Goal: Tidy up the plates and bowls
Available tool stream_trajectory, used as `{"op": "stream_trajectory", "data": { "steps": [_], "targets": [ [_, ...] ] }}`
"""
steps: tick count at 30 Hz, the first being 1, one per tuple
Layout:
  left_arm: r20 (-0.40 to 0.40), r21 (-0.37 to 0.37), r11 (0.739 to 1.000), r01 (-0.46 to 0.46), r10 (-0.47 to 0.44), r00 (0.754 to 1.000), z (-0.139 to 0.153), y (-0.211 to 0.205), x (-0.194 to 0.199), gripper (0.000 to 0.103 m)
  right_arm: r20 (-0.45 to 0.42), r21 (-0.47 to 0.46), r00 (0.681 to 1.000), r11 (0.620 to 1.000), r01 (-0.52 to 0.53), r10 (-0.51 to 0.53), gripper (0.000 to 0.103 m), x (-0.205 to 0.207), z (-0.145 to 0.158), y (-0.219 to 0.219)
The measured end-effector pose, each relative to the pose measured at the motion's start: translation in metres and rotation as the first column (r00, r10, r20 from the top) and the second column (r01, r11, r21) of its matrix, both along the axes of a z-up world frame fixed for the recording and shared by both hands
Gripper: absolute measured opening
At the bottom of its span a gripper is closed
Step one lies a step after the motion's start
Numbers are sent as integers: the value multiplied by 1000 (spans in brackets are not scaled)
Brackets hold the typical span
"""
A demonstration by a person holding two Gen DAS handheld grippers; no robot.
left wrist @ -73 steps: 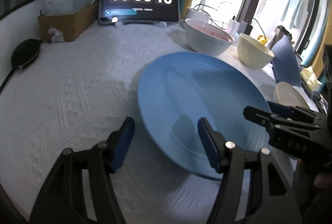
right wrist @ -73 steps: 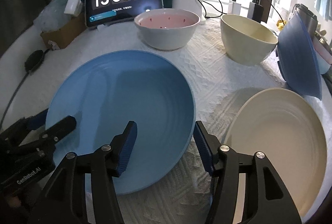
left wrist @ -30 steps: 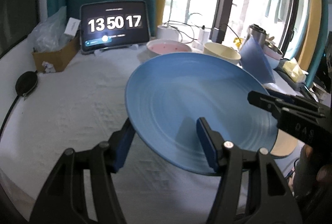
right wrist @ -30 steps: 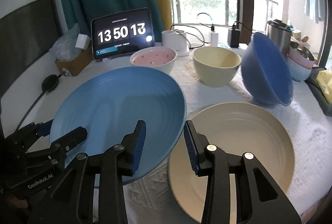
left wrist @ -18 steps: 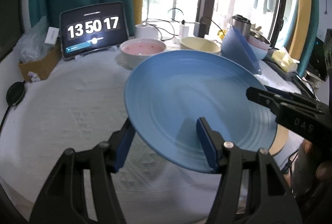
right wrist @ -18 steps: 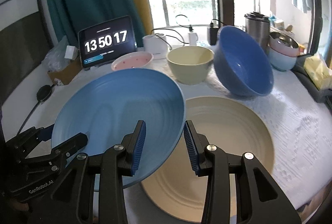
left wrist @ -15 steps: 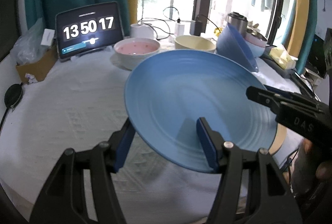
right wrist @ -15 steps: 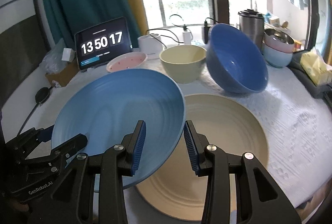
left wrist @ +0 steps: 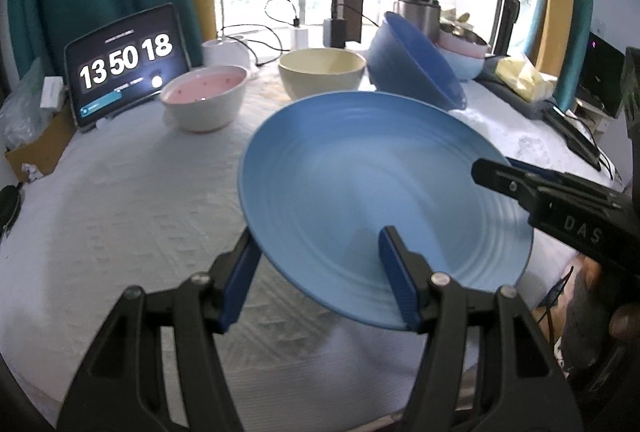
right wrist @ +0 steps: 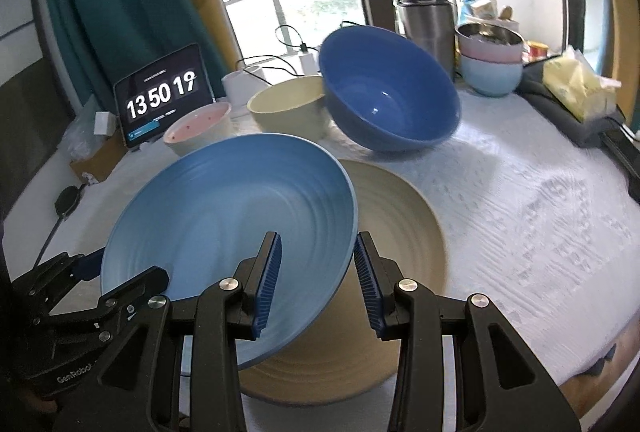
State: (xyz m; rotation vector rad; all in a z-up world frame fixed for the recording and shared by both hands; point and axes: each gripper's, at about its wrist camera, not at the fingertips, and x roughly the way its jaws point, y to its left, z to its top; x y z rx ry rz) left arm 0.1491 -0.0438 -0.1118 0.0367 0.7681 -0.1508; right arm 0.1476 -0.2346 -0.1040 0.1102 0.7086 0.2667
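Note:
A large light-blue plate (left wrist: 360,171) hangs tilted above the white tablecloth, carried by both grippers. My left gripper (left wrist: 316,238) is shut on its near-left rim, one finger under and one on top. My right gripper (right wrist: 318,236) is shut on its right rim; in the left wrist view that gripper (left wrist: 520,183) reaches in from the right. In the right wrist view the light-blue plate (right wrist: 224,207) overlaps the left part of a cream plate (right wrist: 400,224) lying on the cloth. Behind stand a tilted dark blue bowl (right wrist: 388,91), a cream bowl (right wrist: 284,107) and a pink-lined bowl (right wrist: 198,127).
A tablet clock (left wrist: 124,67) stands at the back left beside a cardboard box (left wrist: 36,147). At the back right are a steel canister (right wrist: 426,23), stacked pink and pale blue bowls (right wrist: 490,67) and a yellow packet (right wrist: 576,83). The table's front edge is close below the grippers.
Both grippers have carried the blue plate to the right, and it now covers more of the cream plate. The grip on the rim is unchanged.

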Motion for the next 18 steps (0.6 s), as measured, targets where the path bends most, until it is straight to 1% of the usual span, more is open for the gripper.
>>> {"op": "stream_trajectory", "data": {
  "steps": [9, 15, 18],
  "targets": [
    [-23, 30, 999, 20, -19, 1000, -8, -25, 5, 62, -15, 28, 1000, 999, 27, -26, 41, 3, -9, -25],
    [-41, 38, 999, 37, -35, 999, -13, -38, 9, 62, -17, 48, 999, 998, 47, -46, 41, 4, -13, -40],
    [-52, 37, 999, 29, -27, 998, -15, -43, 12, 62, -12, 67, 999, 997, 50, -49, 41, 2, -14, -46]
  ]
}}
